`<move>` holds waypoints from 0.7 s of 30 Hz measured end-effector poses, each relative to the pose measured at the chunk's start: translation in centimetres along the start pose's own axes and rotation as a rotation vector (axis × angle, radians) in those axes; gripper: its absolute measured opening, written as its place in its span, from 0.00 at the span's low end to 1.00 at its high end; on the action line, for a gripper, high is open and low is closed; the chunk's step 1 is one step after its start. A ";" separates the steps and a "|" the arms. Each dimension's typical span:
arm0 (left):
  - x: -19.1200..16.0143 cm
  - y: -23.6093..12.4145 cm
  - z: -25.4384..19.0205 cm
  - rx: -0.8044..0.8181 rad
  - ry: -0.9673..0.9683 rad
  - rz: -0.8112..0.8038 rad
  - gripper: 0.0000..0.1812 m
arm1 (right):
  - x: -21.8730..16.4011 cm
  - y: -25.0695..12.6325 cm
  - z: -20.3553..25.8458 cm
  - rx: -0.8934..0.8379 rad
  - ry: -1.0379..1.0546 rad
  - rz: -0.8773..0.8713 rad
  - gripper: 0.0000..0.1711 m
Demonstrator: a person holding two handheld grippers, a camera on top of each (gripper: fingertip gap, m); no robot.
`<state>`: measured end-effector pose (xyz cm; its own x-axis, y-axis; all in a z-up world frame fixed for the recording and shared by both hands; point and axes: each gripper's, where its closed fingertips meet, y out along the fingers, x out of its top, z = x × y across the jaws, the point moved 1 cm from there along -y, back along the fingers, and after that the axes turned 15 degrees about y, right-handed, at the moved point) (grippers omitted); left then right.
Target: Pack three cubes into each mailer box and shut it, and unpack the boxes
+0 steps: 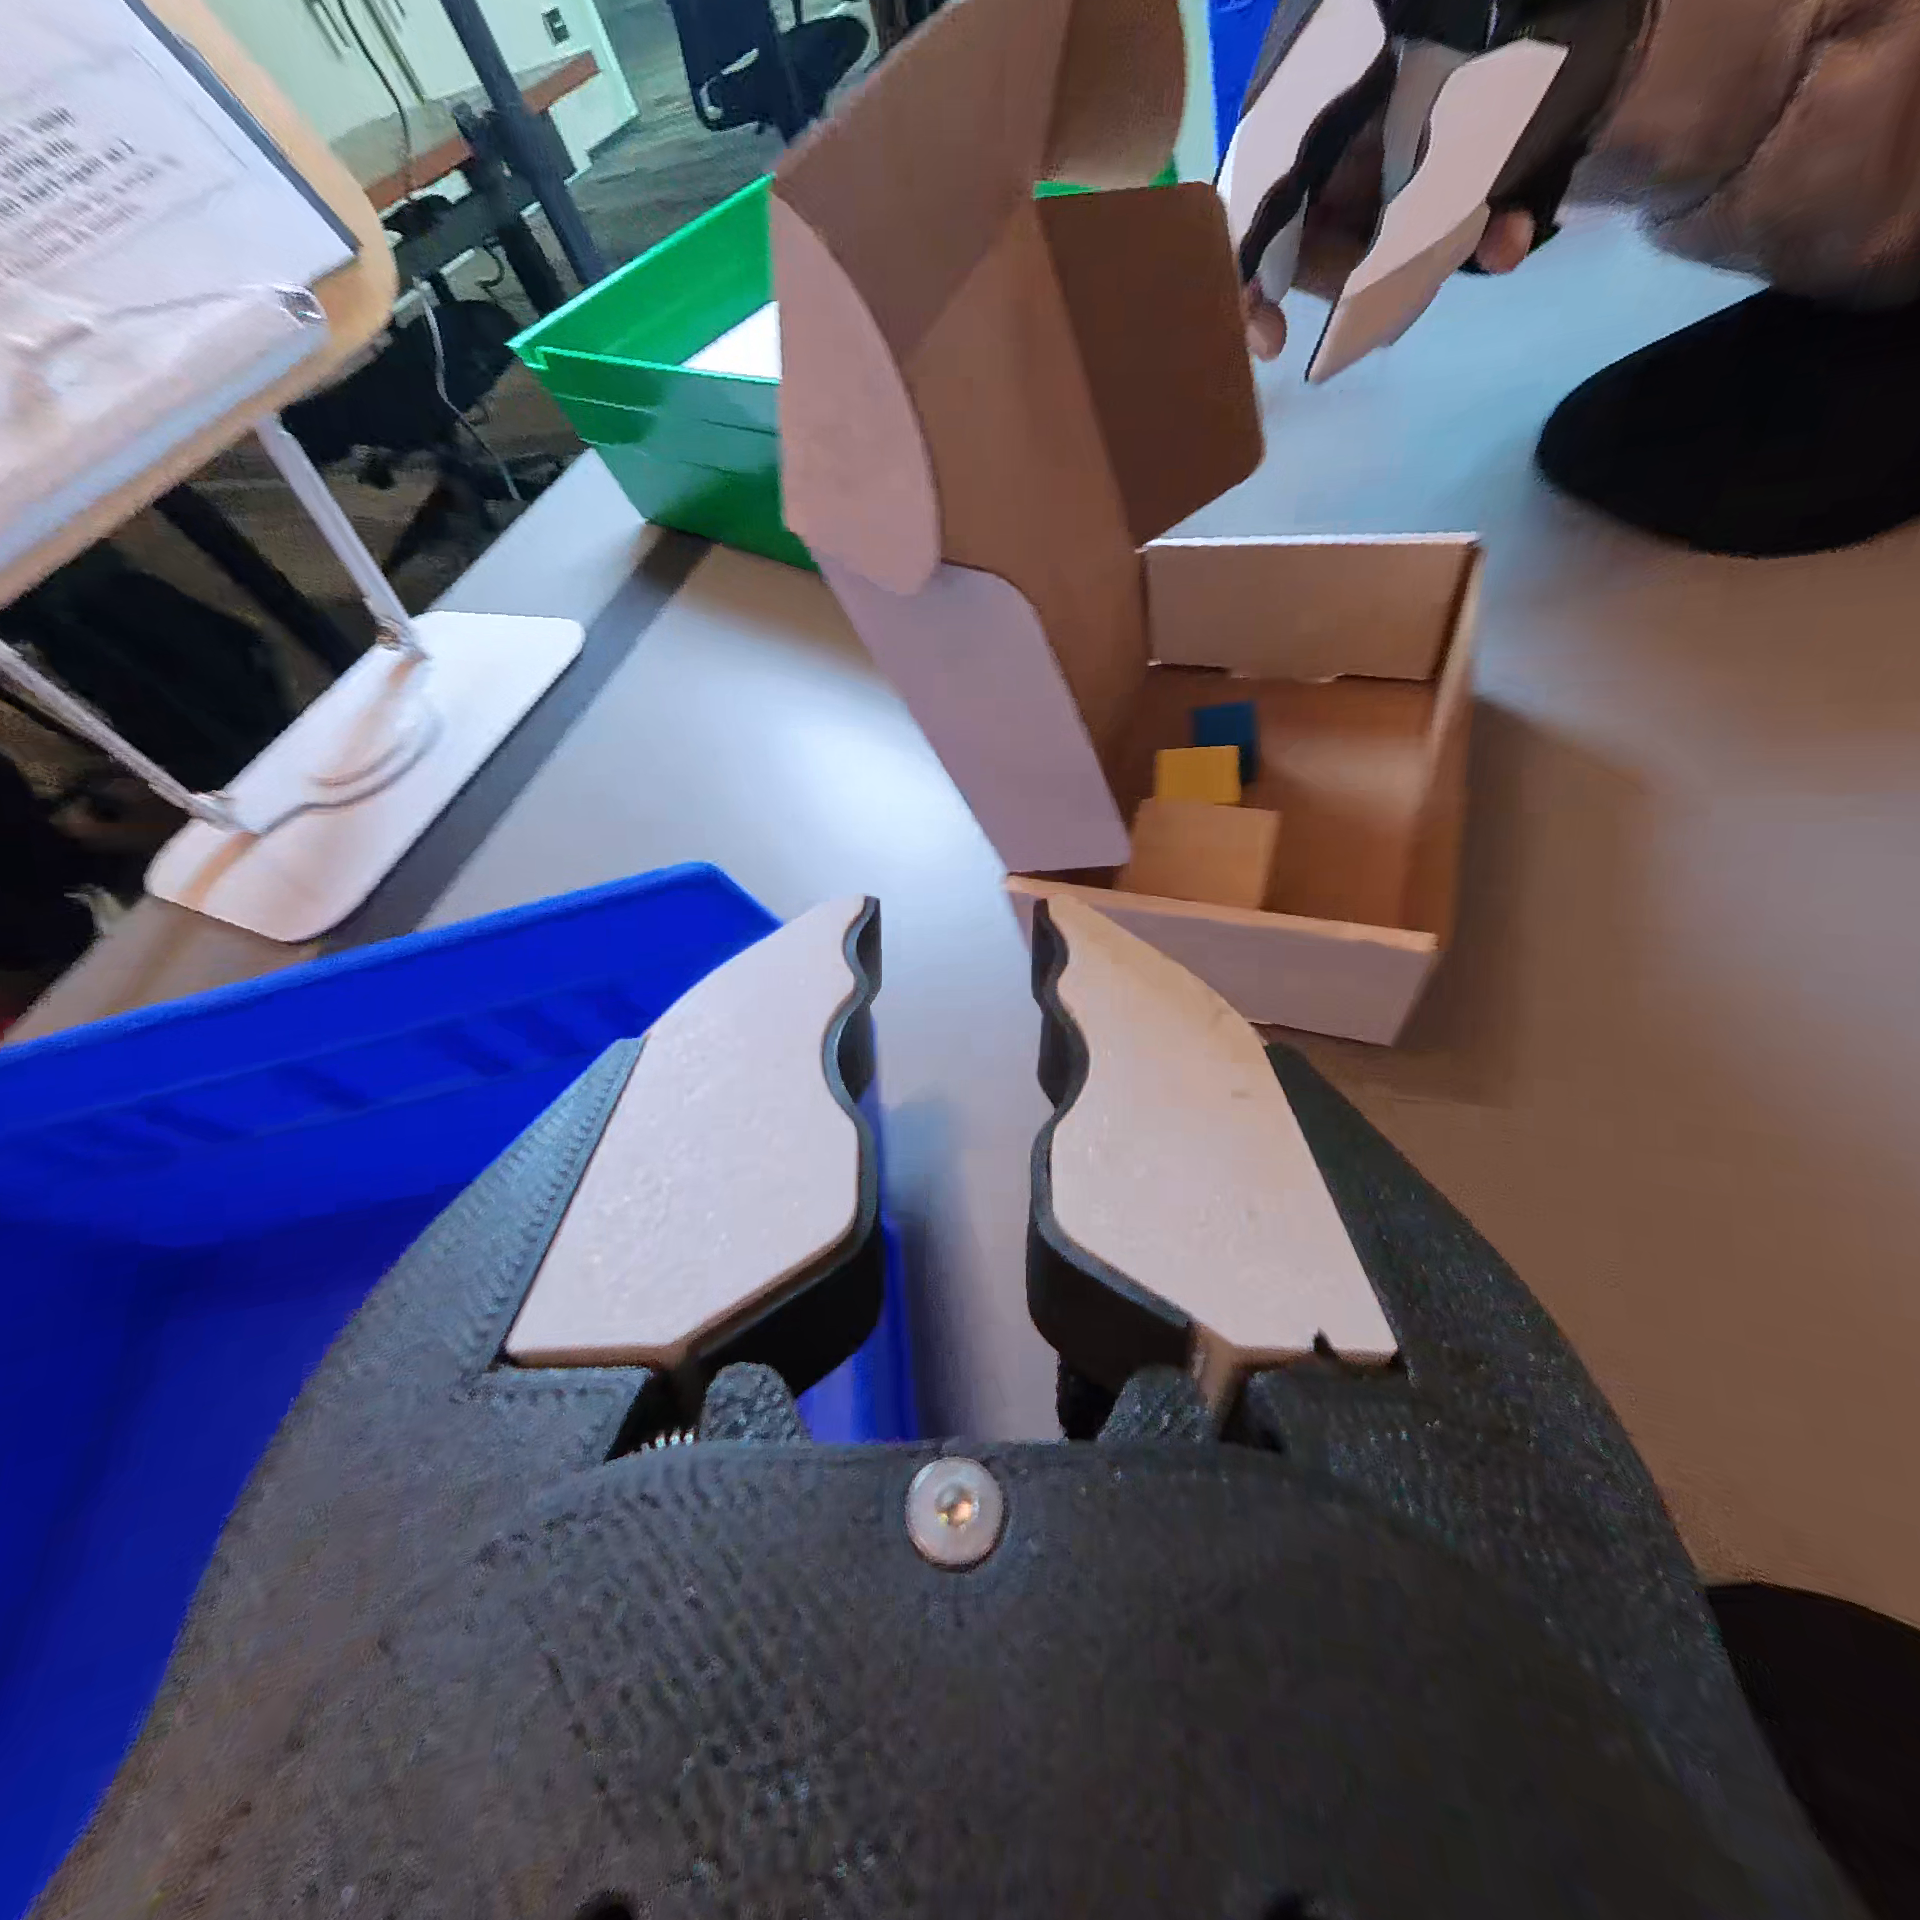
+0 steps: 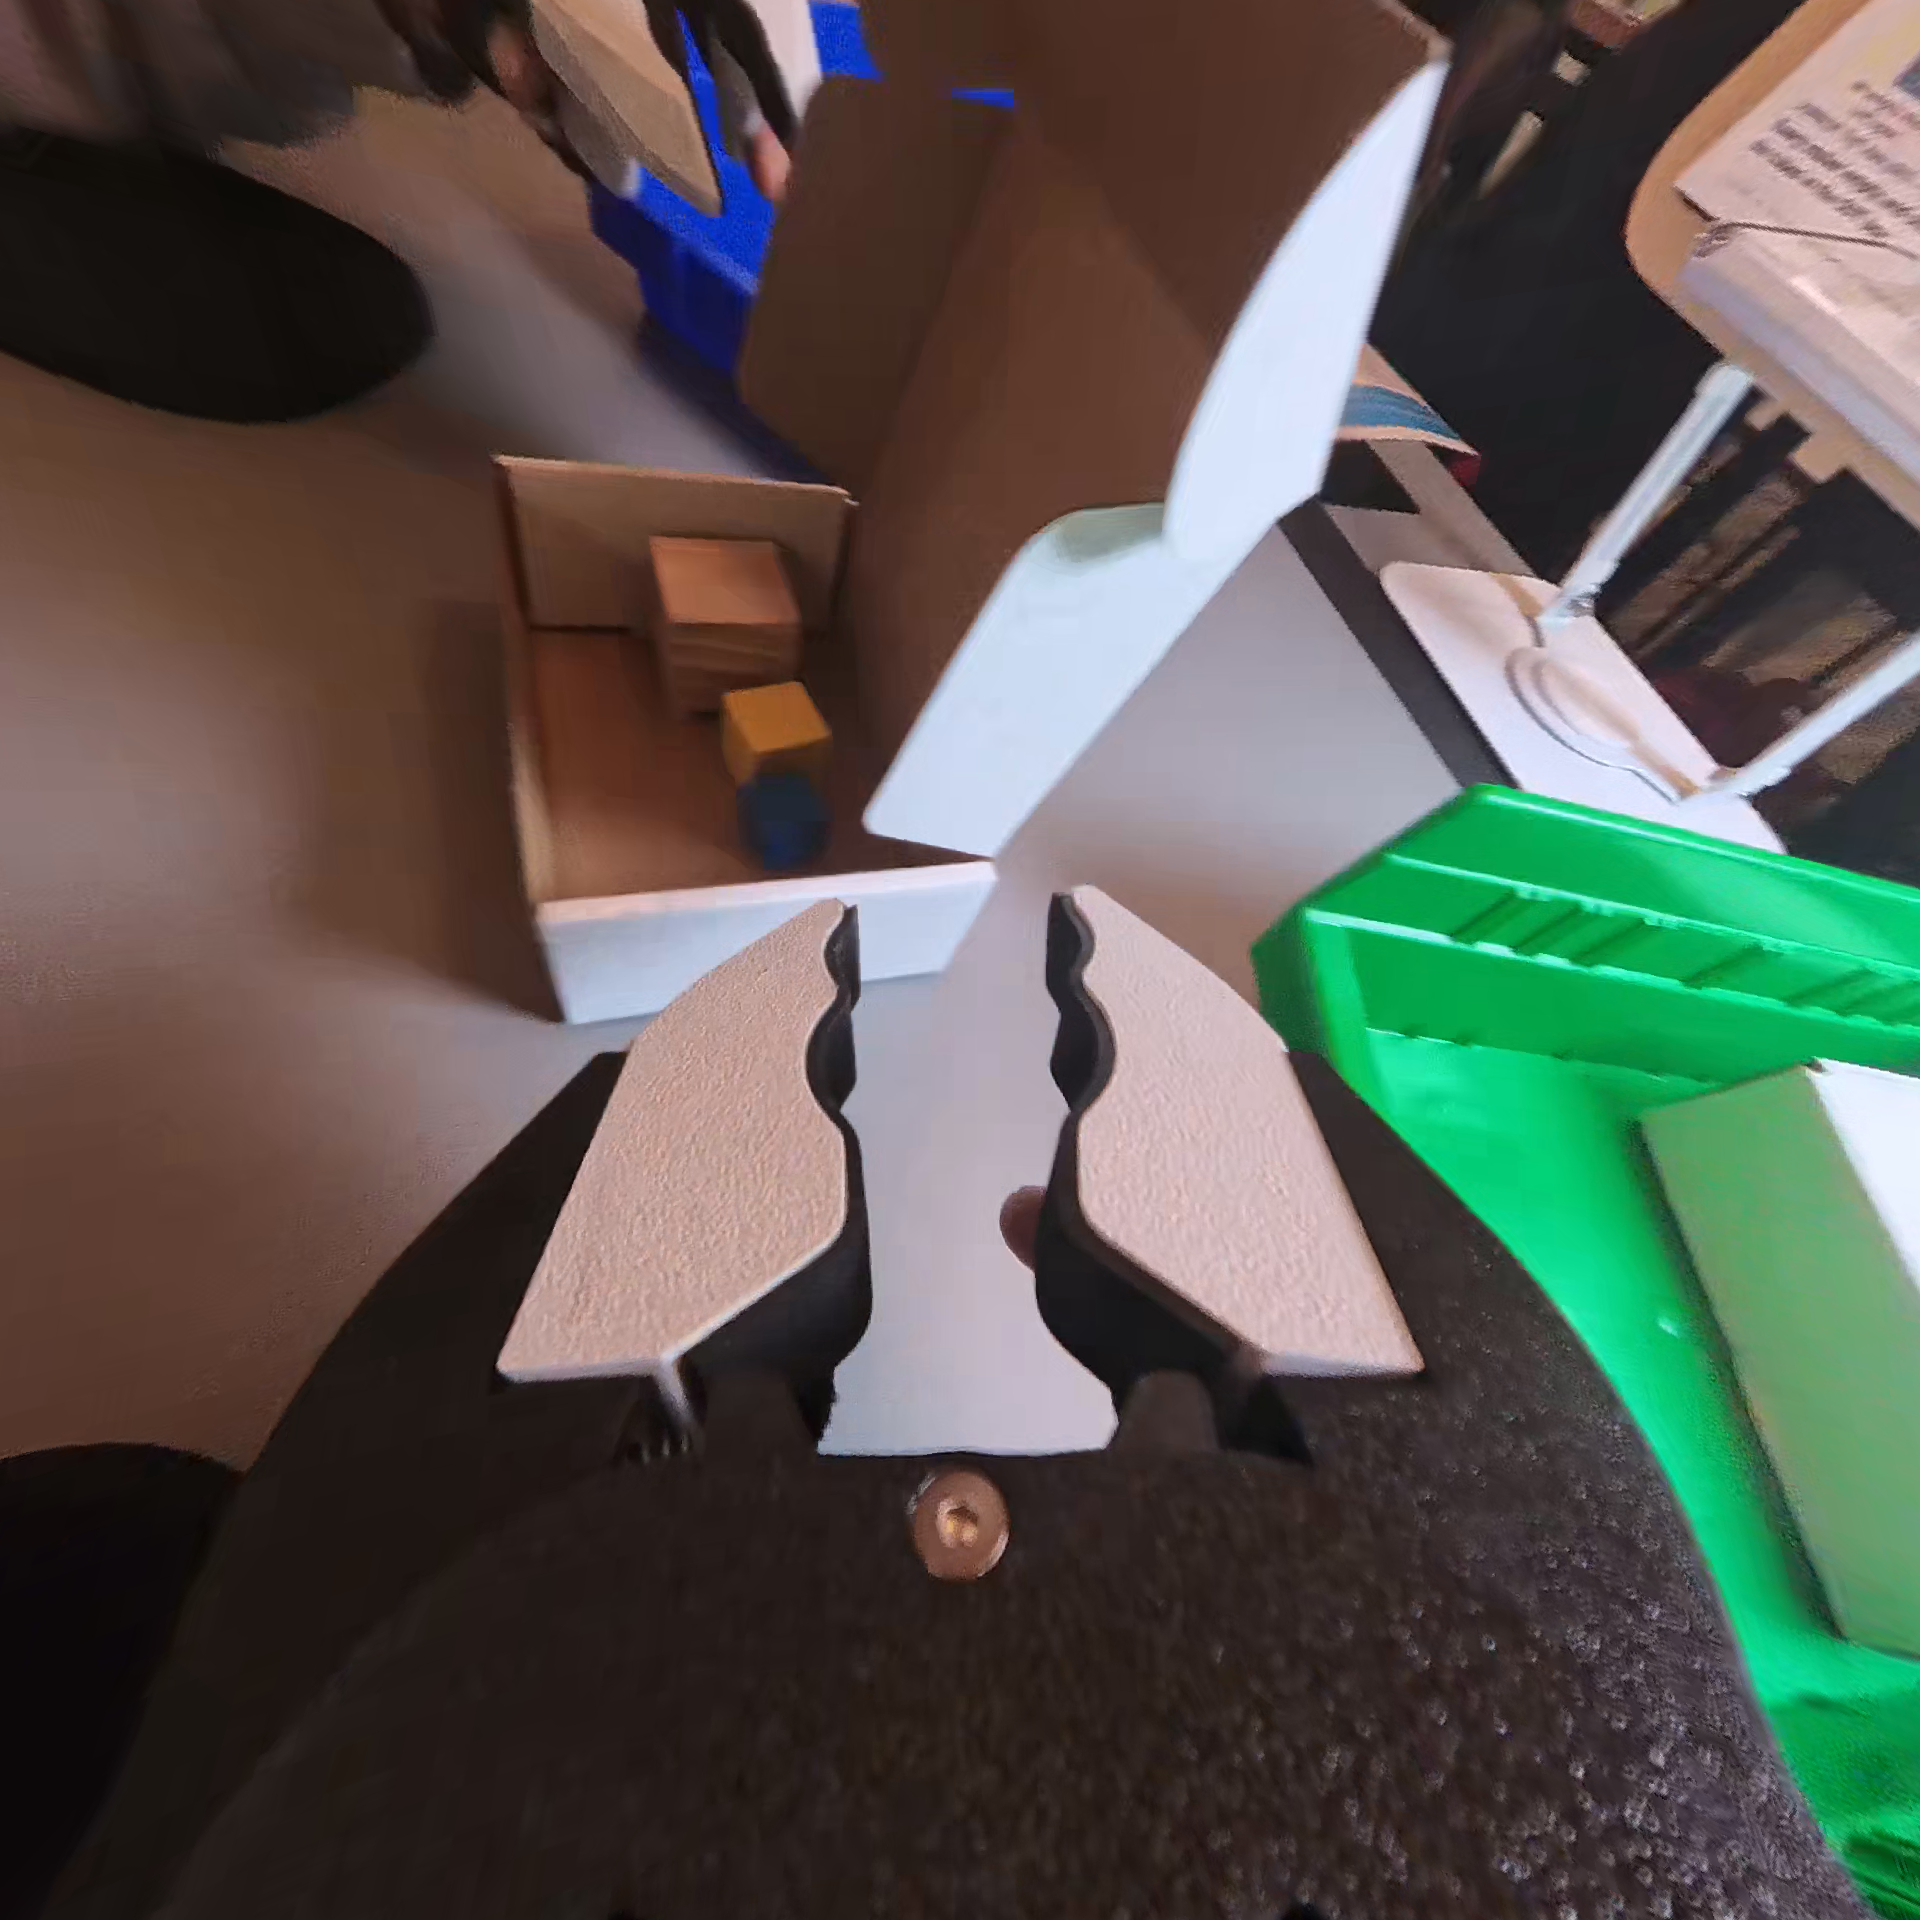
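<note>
An open white mailer box (image 1: 1236,971) stands on the table with its lid (image 1: 977,343) up. Inside lie a wooden cube (image 1: 1205,852), a yellow cube (image 1: 1197,775) and a blue cube (image 1: 1226,727). In the right wrist view the box (image 2: 748,935) holds the same wooden cube (image 2: 727,613), yellow cube (image 2: 774,732) and blue cube (image 2: 784,821). My left gripper (image 1: 956,925) is open and empty, just short of the box's near wall. My right gripper (image 2: 951,920) is open and empty at the opposite wall; it also shows far off in the left wrist view (image 1: 1304,322).
A blue bin (image 1: 312,1122) lies under my left gripper. A green bin (image 2: 1558,1039) holding a white box (image 2: 1787,1330) sits right of my right gripper. A white stand (image 1: 364,769) with a paper sheet stands at the table's edge. A dark sleeve (image 1: 1745,436) rests on the table. The grippers' ends are close to 25 cm from one another.
</note>
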<state>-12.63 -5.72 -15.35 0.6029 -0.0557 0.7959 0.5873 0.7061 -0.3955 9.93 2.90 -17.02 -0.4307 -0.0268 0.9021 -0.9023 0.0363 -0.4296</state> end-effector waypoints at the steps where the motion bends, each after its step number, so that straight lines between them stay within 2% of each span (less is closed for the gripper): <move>1: 0.2 0.2 0.7 0.005 0.019 0.007 0.16 | 0.2 0.1 -1.0 -0.020 -0.004 0.009 0.20; 5: 1.3 2.1 1.9 -0.100 0.022 0.006 0.25 | 1.1 1.2 -2.8 0.042 0.042 0.038 0.24; 8: 1.8 3.9 0.7 -0.271 0.024 -0.043 0.32 | 2.3 2.3 -2.1 0.209 0.123 0.000 0.26; 12: 2.4 5.1 -1.2 -0.384 0.063 -0.099 0.25 | 2.7 3.4 -0.7 0.283 0.087 -0.005 0.24; 16: 2.2 4.8 -2.3 -0.373 0.137 -0.088 0.24 | 2.1 3.1 0.6 0.254 -0.016 0.015 0.20; 21: 1.9 4.2 -3.5 -0.353 0.215 -0.044 0.16 | 0.5 2.8 2.4 0.178 -0.161 0.113 0.16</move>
<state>-7.12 -5.35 -17.16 0.6502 -0.2534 0.7163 0.7417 0.4163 -0.5259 7.15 0.61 -17.88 -0.5140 -0.1921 0.8360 -0.8314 -0.1282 -0.5407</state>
